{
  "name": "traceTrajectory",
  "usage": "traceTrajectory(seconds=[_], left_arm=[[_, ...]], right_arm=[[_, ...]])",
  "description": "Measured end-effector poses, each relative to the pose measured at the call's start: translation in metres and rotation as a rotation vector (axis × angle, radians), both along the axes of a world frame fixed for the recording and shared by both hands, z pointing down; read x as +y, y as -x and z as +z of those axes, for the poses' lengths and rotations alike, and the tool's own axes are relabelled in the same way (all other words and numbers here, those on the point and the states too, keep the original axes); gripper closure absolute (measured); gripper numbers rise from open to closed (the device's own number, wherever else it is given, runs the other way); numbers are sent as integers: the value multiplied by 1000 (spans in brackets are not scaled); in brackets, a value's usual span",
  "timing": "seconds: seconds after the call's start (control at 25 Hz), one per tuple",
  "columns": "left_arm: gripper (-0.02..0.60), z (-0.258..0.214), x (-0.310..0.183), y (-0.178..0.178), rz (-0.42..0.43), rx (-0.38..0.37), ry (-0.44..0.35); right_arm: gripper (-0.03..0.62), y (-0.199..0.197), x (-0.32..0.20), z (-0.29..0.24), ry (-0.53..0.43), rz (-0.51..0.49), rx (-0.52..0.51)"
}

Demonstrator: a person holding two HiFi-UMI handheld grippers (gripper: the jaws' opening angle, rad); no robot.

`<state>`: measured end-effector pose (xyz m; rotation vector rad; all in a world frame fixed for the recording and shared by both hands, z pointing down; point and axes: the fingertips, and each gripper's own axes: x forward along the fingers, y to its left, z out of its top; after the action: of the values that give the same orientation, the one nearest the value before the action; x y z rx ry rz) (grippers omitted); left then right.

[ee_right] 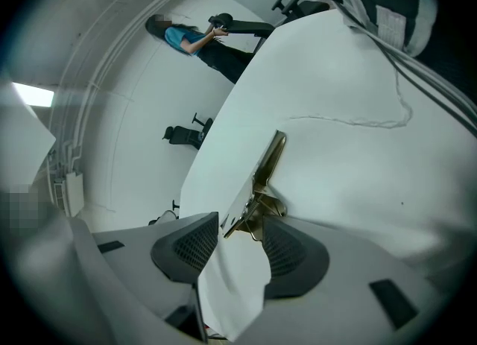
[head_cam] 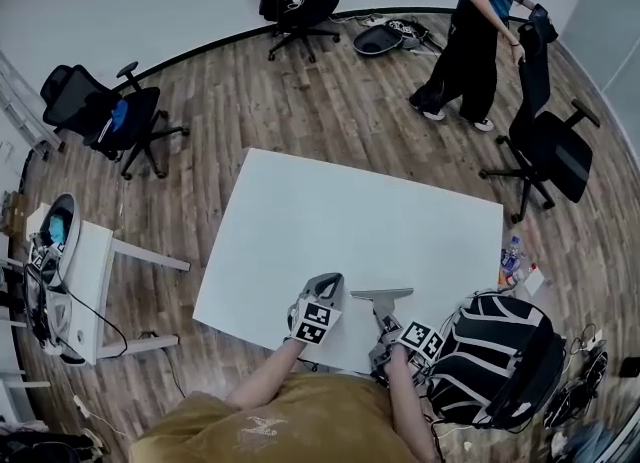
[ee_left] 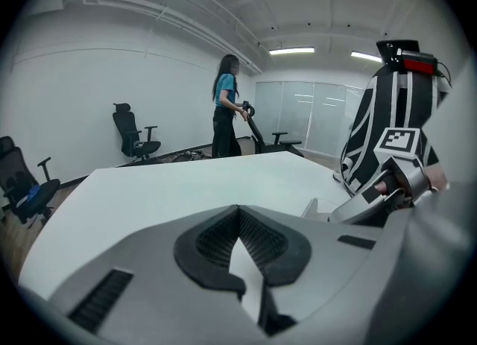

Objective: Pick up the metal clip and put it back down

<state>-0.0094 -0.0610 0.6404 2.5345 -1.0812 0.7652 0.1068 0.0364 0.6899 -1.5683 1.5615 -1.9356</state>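
Note:
In the right gripper view the metal clip [ee_right: 262, 179], brass and silver with wire handles, lies on the white table [ee_right: 350, 172] and points away from me. Its near end sits between the pads of my right gripper [ee_right: 232, 243], which is open: the left pad [ee_right: 190, 245] stands clear of the clip, and the right pad [ee_right: 287, 250] is very close to the handles. In the head view both grippers are at the table's [head_cam: 350, 221] near edge, my left gripper [head_cam: 325, 289] left of my right gripper [head_cam: 383, 301]. My left gripper [ee_left: 238, 213] is shut and holds nothing.
A black-and-white backpack [head_cam: 495, 356] stands just right of my right hand, beside the table's near corner. A person [head_cam: 475, 31] stands beyond the table with an office chair [head_cam: 545, 141]. More chairs [head_cam: 110, 116] and a small white side table [head_cam: 90, 271] are to the left.

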Motion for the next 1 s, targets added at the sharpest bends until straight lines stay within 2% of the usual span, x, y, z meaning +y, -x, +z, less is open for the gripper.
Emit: traceTrajectory(seconds=[0.2,0.48,0.68,1.0], left_arm=[[575,-2,-4,2,-13,8,-8],[575,-13,-2,14,-42,42,-5],[575,-17,0,16,-48,52,-10],[575,-22,3,8,-38,67,-9]], right_arm=[[427,0,1,-2,-1,-15,16],[428,23,8,-8,-5,-134,41],[430,24,11,-16,-25,-183,53],[431,21,13,-33,-86,-262,237]])
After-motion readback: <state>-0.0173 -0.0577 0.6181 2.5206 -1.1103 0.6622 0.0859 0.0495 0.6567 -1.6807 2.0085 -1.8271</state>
